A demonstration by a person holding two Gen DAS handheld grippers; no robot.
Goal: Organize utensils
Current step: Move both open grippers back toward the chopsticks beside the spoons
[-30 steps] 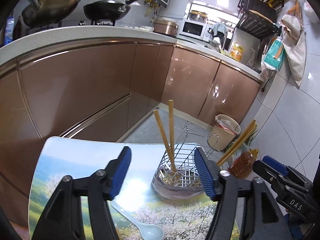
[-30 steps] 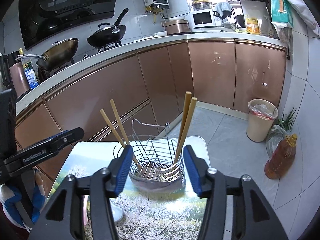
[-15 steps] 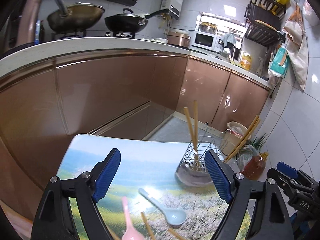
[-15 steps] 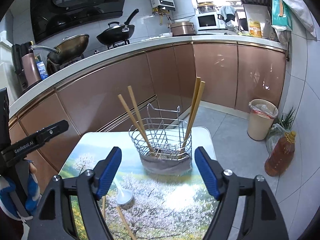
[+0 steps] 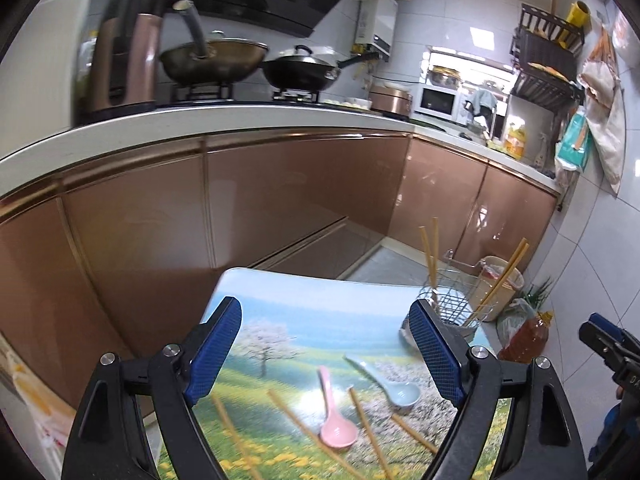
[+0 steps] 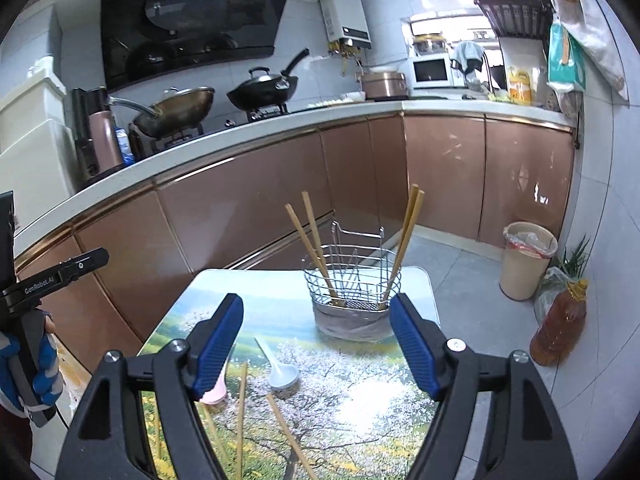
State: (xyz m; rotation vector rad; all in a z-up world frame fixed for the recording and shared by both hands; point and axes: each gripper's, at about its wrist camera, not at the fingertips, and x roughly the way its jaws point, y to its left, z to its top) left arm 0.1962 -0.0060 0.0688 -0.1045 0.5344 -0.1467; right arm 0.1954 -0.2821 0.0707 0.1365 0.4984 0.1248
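A wire utensil basket [image 6: 352, 292] stands at the far end of a small table [image 6: 360, 400] with a landscape print, holding two pairs of wooden chopsticks [image 6: 316, 248]. It also shows in the left wrist view [image 5: 450, 306]. On the table lie a pink spoon [image 5: 334, 416], a pale blue spoon [image 5: 384, 380] and several loose chopsticks [image 5: 368, 432]. My left gripper [image 5: 326, 352] is open and empty above the table. My right gripper [image 6: 316, 346] is open and empty, short of the basket.
Copper-coloured kitchen cabinets [image 6: 280, 208] with a white counter run behind the table. A bin [image 6: 526, 258] and an oil bottle [image 6: 560, 324] stand on the floor at the right. Woks [image 5: 216, 60] sit on the stove.
Both grippers have pulled back and up from the basket. Their jaws have opened wider. The spoons and loose chopsticks on the table have come into view.
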